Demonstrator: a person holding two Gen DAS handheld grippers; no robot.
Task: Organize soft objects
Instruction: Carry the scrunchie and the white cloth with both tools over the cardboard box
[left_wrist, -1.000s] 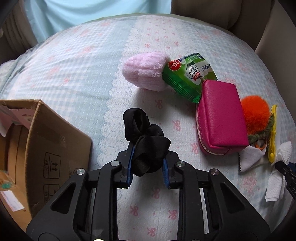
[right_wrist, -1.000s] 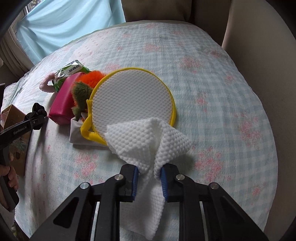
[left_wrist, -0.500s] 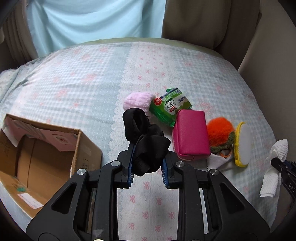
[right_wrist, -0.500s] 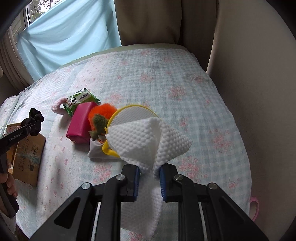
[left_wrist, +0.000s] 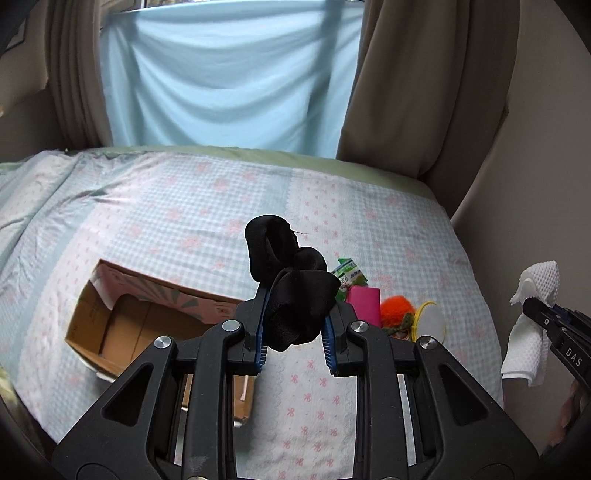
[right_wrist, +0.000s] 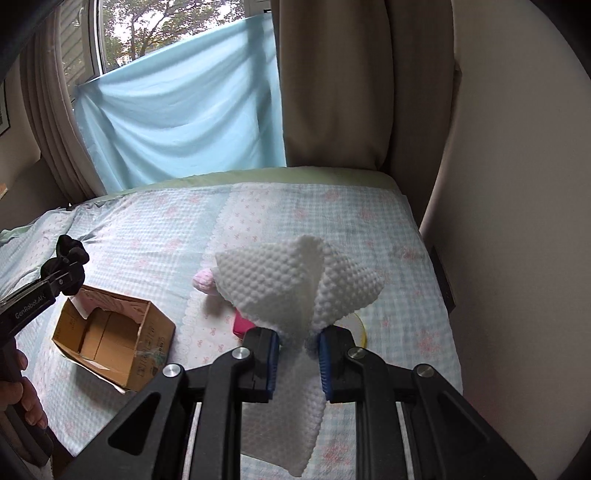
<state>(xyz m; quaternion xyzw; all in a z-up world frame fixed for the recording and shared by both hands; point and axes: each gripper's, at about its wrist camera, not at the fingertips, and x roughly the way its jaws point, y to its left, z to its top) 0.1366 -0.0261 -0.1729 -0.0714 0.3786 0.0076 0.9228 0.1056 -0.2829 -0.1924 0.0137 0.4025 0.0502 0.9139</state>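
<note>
On your left, the cardboard box (left_wrist: 155, 325) sits open on the checked bedspread (left_wrist: 369, 229), its flaps up and its hollow showing. Your left gripper (left_wrist: 294, 332) is clamped on the black fabric scrunchie (left_wrist: 284, 273), held in the air above and just right of the box. Carry it over the opening before you let go, and lower it past the flaps, since a soft bundle can catch on a raised flap and roll out. Further right, the green packet (left_wrist: 349, 275), pink pouch (left_wrist: 364, 304), orange pom-pom (left_wrist: 397, 308) and yellow-rimmed pad (left_wrist: 430, 321) lie clustered on the bed. Your right gripper (right_wrist: 297, 354) pinches the white waffle cloth (right_wrist: 291, 291), whose loose tail hangs below the jaws. Bring it across above the cluster so the tail drags nothing.
</note>
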